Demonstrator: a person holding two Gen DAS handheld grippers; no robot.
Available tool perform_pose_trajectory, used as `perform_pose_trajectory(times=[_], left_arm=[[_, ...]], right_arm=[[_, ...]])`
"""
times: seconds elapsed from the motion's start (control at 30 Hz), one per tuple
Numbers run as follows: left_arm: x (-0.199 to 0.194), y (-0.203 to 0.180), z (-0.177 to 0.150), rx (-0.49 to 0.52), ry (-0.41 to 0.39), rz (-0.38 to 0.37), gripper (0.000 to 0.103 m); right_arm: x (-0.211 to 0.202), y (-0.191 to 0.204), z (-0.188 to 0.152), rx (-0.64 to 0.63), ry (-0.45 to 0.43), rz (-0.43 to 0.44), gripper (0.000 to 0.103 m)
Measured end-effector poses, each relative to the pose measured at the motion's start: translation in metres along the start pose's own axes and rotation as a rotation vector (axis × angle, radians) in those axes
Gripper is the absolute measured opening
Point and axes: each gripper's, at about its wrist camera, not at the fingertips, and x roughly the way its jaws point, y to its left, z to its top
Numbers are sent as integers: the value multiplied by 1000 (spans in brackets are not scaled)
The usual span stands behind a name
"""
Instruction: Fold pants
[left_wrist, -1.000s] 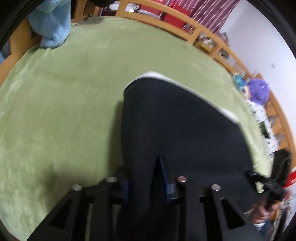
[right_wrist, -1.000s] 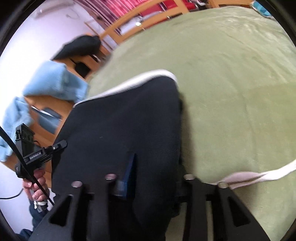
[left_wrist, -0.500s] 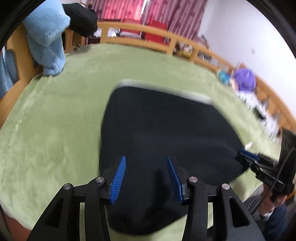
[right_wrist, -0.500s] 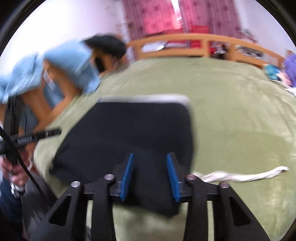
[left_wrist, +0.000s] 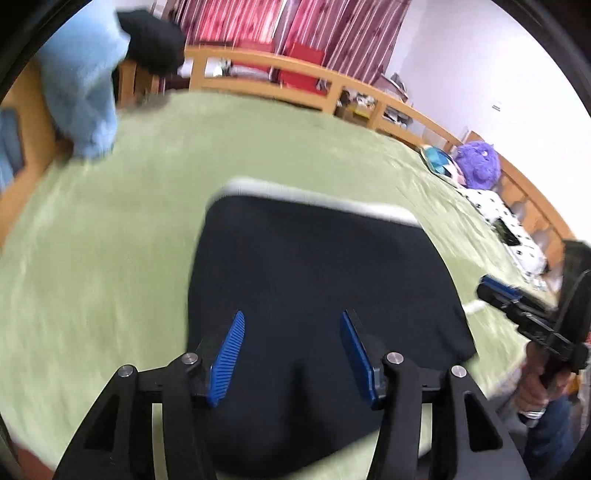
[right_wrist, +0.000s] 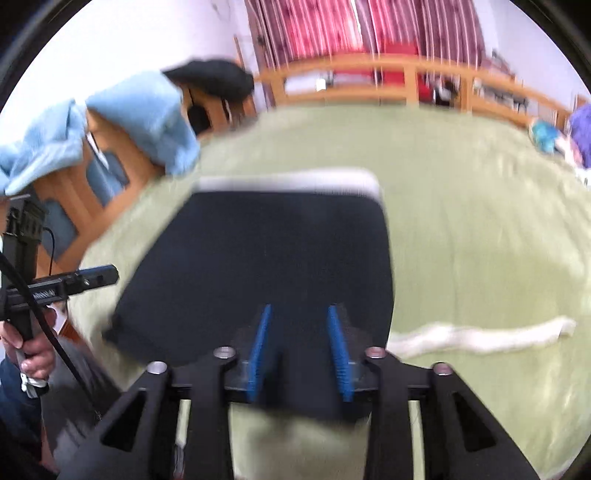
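The black pants (left_wrist: 314, 280) lie folded into a flat block on the green blanket (left_wrist: 110, 258), a white band along the far edge (left_wrist: 314, 195). My left gripper (left_wrist: 291, 349) hovers above their near edge, jaws opening, nothing pressed between the blue pads (left_wrist: 229, 354). In the right wrist view the same pants (right_wrist: 266, 258) lie below my right gripper (right_wrist: 299, 343), whose jaws are also opening with no cloth pinched. A white drawstring (right_wrist: 480, 336) trails out to the right of the pants. Each gripper shows at the other view's edge, right one (left_wrist: 524, 310), left one (right_wrist: 66, 284).
A wooden rail (left_wrist: 332, 88) runs round the bed. Light blue cloth (left_wrist: 85, 92) and a dark garment (left_wrist: 155, 40) hang over the left corner. A purple plush toy (left_wrist: 476, 162) and a spotted cloth (left_wrist: 506, 221) lie at the far right. The person's hand (right_wrist: 29, 354) grips a handle.
Both grippers let go of the near edge of the pants, opened and lifted back. The pants now lie flat on the blanket, and more of the room shows.
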Motion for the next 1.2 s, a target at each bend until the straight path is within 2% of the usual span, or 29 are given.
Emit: perform_pose_trajectory(times=[0.07, 0.13, 0.17, 0.2, 0.23, 0.27, 0.3, 0.33, 0.37, 0.43, 0.47, 0.53, 0.7, 0.77, 0.83, 0.9, 1.07, 1.13, 1.2], left_arm=[[19, -3, 27, -9, -4, -17, 52], [42, -5, 49, -25, -1, -34, 52], [51, -6, 56, -26, 3, -38, 52], [63, -7, 63, -22, 7, -33, 52], [78, -9, 69, -12, 9, -15, 52], [88, -10, 69, 1, 12, 4, 52], [105, -9, 71, 14, 34, 58, 52], [121, -4, 71, 8, 69, 115, 50], [132, 2, 70, -9, 92, 118, 47], [147, 17, 67, -63, 124, 81, 45], [148, 19, 66, -64, 119, 73, 45], [144, 18, 65, -57, 107, 77, 45], [132, 14, 62, -55, 122, 104, 45], [115, 12, 59, -49, 119, 96, 45], [94, 12, 50, -55, 106, 82, 49], [69, 15, 33, -72, 93, 60, 52], [26, 19, -24, -116, 104, 68, 53], [20, 18, -46, -133, 138, 94, 53], [11, 13, -58, -137, 137, 130, 53]], right_arm=[[18, 1, 28, -13, -29, -34, 48], [43, -5, 51, 10, -38, -29, 47], [51, -7, 58, 23, -31, -23, 45], [70, -10, 66, 36, -8, 4, 37], [85, -11, 68, 32, 18, 18, 29], [99, -13, 69, 24, 42, 14, 26], [120, -14, 66, 12, 86, -21, 23], [139, -19, 59, 9, 127, -63, 12], [149, -28, 52, 23, 138, -88, 9], [154, -44, 44, 80, 116, -75, 8], [156, -50, 46, 115, 122, -65, 8], [158, -58, 49, 154, 134, -88, 0], [145, -50, 50, 143, 129, -145, 1], [127, -47, 47, 158, 128, -150, 8], [106, -44, 41, 170, 119, -136, 30], [77, -38, 28, 154, 103, -133, 38], [42, -28, -18, 116, 155, -156, 38], [41, -28, -42, 120, 219, -175, 38], [30, -33, -61, 162, 217, -165, 38]])
